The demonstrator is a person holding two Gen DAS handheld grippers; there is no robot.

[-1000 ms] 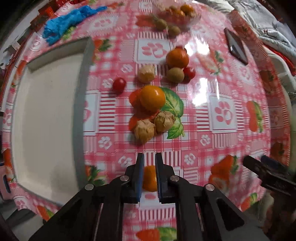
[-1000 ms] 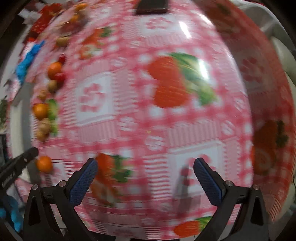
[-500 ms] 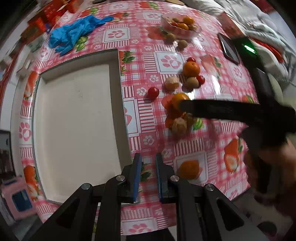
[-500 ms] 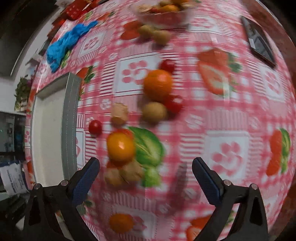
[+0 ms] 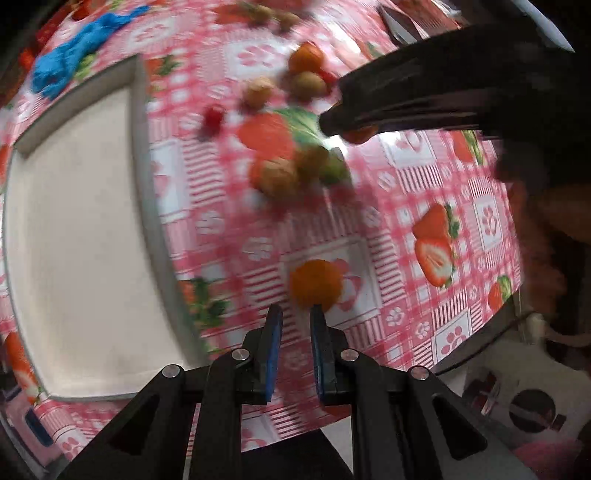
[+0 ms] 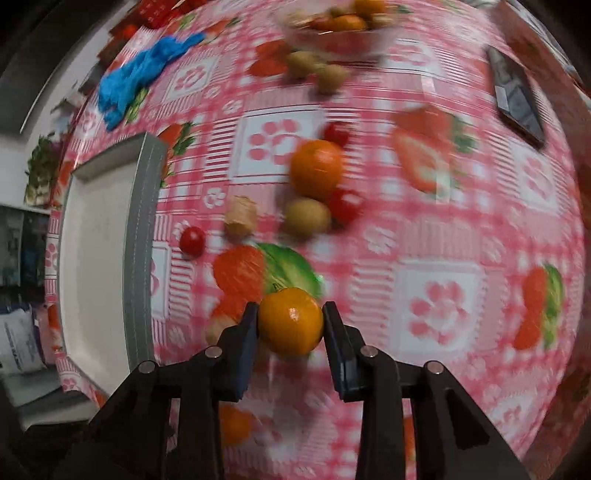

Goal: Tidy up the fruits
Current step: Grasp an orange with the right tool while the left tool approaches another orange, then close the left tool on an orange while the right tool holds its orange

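Left wrist view: the left tongs (image 5: 295, 332) stand nearly closed, a narrow gap between the blue pads, holding nothing. Just ahead of the tips a small round orange mandarin (image 5: 315, 283) lies on the red-and-white checked worktop (image 5: 406, 206). To the left sits the shallow white rectangular tray with a grey rim (image 5: 81, 236). Farther out, two brown wrinkled walnuts (image 5: 291, 171) lie touching each other, blurred. The black arm of the right tongs (image 5: 354, 125) reaches in from the right, with a sliver of orange fruit showing at its tip.

Right wrist view: the right tongs (image 6: 290, 325) are clamped on a glossy round orange tangerine (image 6: 290, 321), one pad against each side. Beyond it lie a small red cherry tomato (image 6: 192, 240), a larger round orange (image 6: 316, 167) and a tan oval fruit (image 6: 306, 216) touching that orange. A crumpled blue glove (image 6: 144, 74) lies far left; a clear bowl of mixed fruit (image 6: 332, 27) stands at the far edge.
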